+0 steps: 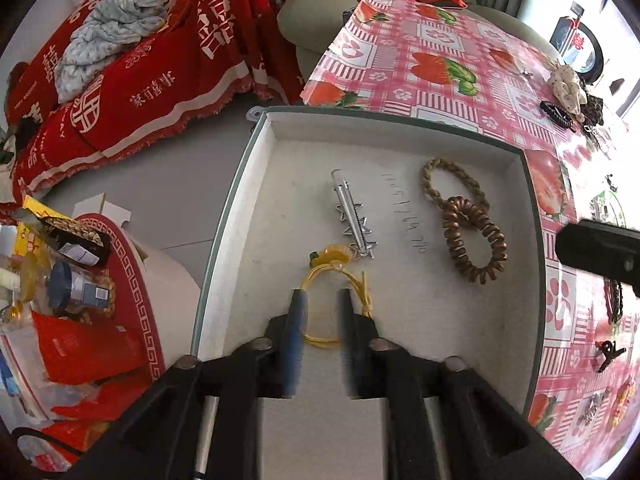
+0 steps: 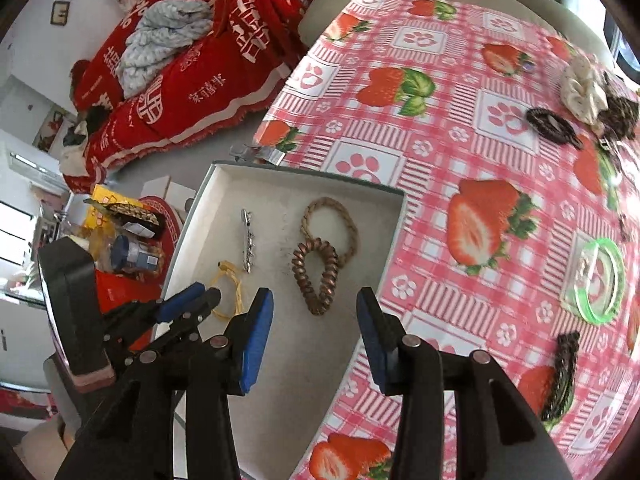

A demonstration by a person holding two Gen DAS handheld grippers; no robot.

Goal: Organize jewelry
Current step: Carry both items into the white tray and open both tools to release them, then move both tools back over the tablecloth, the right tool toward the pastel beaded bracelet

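In my left wrist view, the shallow white cardboard tray (image 1: 256,184) fills the middle of the frame, resting on the pink strawberry-print tablecloth (image 1: 420,60). My left gripper (image 1: 323,300) points down into the tray near the bottom centre, its jaws spread apart; the thin yellow cord bracelet (image 1: 340,276) lies on the tray floor between and just beyond the tips, and no pad presses it. Above it lies the silver metal star hair clip (image 1: 354,216). To the right, the tan braided hair tie (image 1: 434,184) overlaps the brown spiral coil hair tie (image 1: 476,236).

In my right wrist view, my right gripper (image 2: 316,300) hovers at lower centre with its blue-padded jaws spread and nothing between them. A translucent green bangle (image 2: 600,280) sits on the cloth at the right.
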